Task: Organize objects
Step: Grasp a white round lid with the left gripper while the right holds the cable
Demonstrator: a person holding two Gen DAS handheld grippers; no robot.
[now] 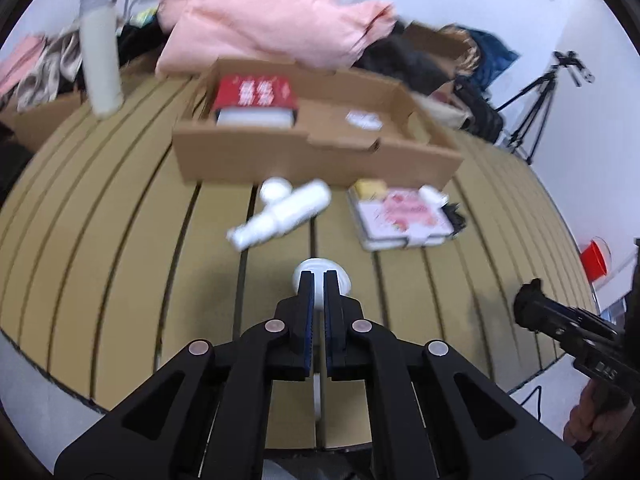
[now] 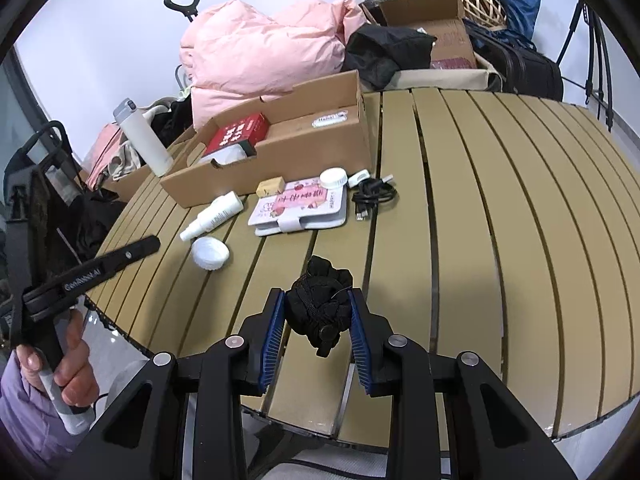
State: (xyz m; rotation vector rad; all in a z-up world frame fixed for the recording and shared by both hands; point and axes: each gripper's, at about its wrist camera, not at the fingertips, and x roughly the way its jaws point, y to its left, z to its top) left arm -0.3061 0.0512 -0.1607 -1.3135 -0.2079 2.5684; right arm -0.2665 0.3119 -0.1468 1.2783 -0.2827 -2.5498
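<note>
- Left wrist view: left gripper (image 1: 319, 280) jaws nearly closed over a white round lid (image 1: 322, 280) on the slatted table (image 1: 120, 220).
- Right gripper (image 2: 317, 304) pinches a black scrunchie (image 2: 320, 300).

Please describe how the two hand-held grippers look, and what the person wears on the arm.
Both the left gripper and right gripper have black angular linkage arms with round silver rivets and ribbed blue pads. The left one carries white lettering on its side. The sleeve is lilac and padded.
</note>
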